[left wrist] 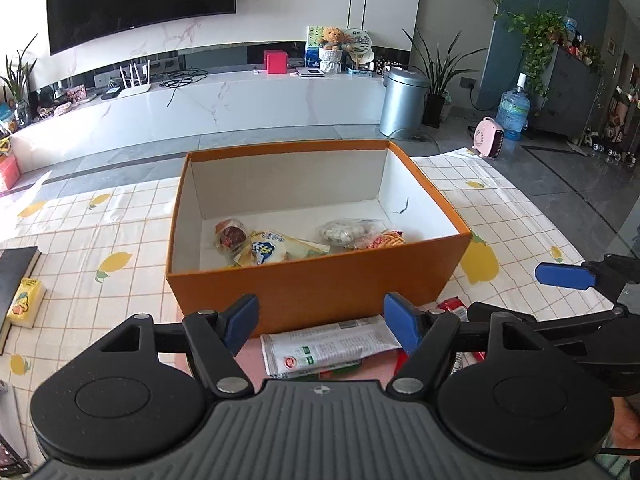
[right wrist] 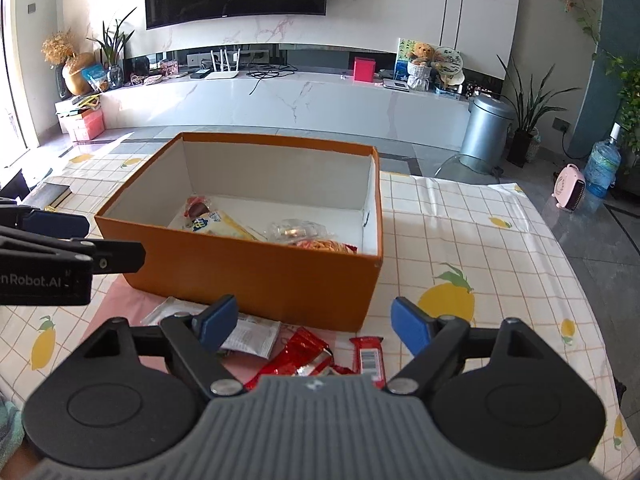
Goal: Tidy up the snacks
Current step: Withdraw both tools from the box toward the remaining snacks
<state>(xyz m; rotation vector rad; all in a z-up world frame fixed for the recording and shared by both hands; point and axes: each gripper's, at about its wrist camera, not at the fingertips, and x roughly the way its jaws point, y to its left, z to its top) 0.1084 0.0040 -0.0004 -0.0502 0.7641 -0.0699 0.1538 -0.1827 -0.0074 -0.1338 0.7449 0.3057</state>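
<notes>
An orange box point(left wrist: 320, 292) point(right wrist: 256, 276) stands on the lemon-print cloth with several snack packets point(left wrist: 268, 246) point(right wrist: 224, 226) on its white floor. My left gripper point(left wrist: 322, 330) hovers open in front of the box's near wall, above a white printed packet point(left wrist: 328, 346) point(right wrist: 248, 334) lying on a pink mat. My right gripper point(right wrist: 314, 326) is open too, above red wrapped snacks point(right wrist: 300, 356) and a red bar point(right wrist: 370, 354) beside the white packet. Nothing sits between either pair of blue pads. The right gripper's pad point(left wrist: 564, 275) shows at the right of the left wrist view.
A yellow snack carton point(left wrist: 26, 302) and a dark book point(left wrist: 14, 276) lie at the table's left edge. Beyond the table are a white TV bench, a silver bin point(right wrist: 486, 130), a pink heater point(right wrist: 570, 186) and a water bottle point(left wrist: 512, 114).
</notes>
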